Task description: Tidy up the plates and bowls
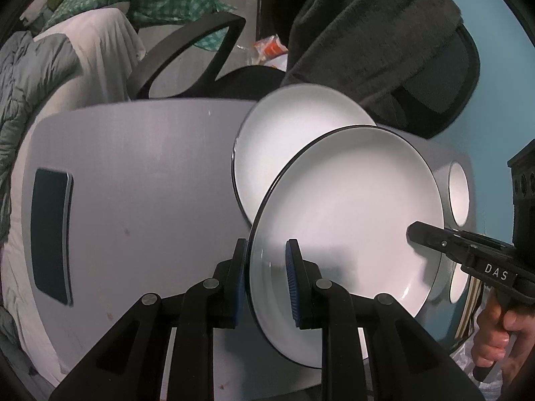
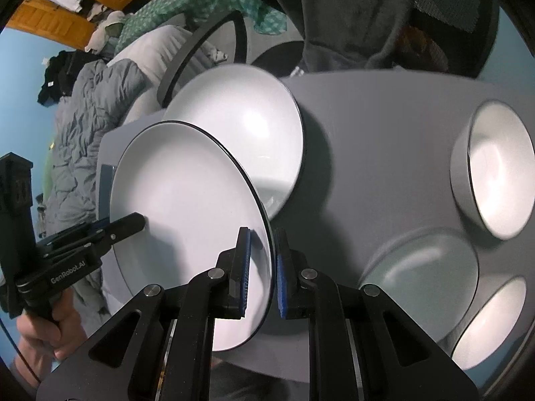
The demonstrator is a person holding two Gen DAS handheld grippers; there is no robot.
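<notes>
Grey table (image 2: 367,140) with plate (image 2: 247,123), bowls (image 2: 498,170), phone (image 1: 51,237).

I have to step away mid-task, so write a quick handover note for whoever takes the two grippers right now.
Left gripper: shut on the near rim of the lifted plate.
Right gripper: shut on the same plate's opposite rim.
The plate is held tilted above the grey table, partly over the second plate, which lies flat.
Three bowls sit apart on the right side.
Done: nothing visibly stacked.
Left: probably set this plate onto the second, then gather the bowls.
</notes>
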